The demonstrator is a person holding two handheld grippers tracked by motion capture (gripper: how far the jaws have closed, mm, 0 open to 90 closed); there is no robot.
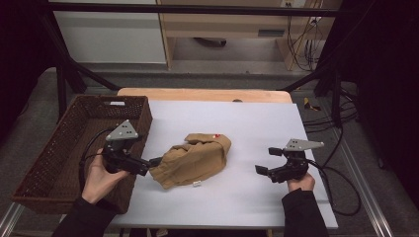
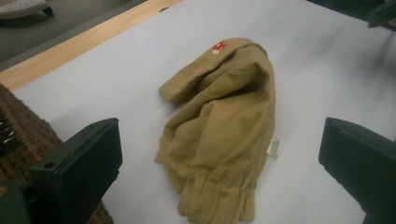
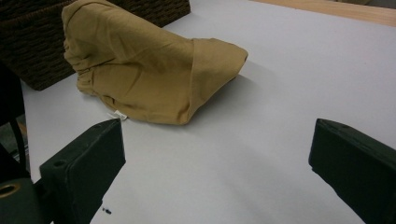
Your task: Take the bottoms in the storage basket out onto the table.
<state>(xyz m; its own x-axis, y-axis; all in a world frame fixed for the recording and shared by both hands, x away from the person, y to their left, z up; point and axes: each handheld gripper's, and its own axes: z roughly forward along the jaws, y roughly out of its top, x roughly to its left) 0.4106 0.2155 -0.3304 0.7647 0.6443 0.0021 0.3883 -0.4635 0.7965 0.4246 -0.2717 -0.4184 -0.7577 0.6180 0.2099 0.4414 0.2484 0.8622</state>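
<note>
A crumpled tan garment (image 1: 195,158) lies on the white table sheet (image 1: 257,123), a little left of the middle. It carries a small red mushroom emblem (image 2: 219,45) and a white tag (image 2: 274,146). My left gripper (image 1: 150,165) is open at the garment's left, gathered end; in the left gripper view (image 2: 219,135) the jaws stand wide apart with the cloth (image 2: 224,130) ahead between them, not touching. My right gripper (image 1: 267,160) is open above bare sheet, well right of the garment; in the right gripper view (image 3: 217,135) the garment (image 3: 149,70) lies farther off.
A dark brown wicker basket (image 1: 143,116) stands at the table's left edge, right beside my left hand, also seen as basket weave (image 2: 18,135) and basket wall (image 3: 37,51). A wooden table edge (image 1: 197,94) runs along the back. Cables (image 1: 341,187) trail off the right side.
</note>
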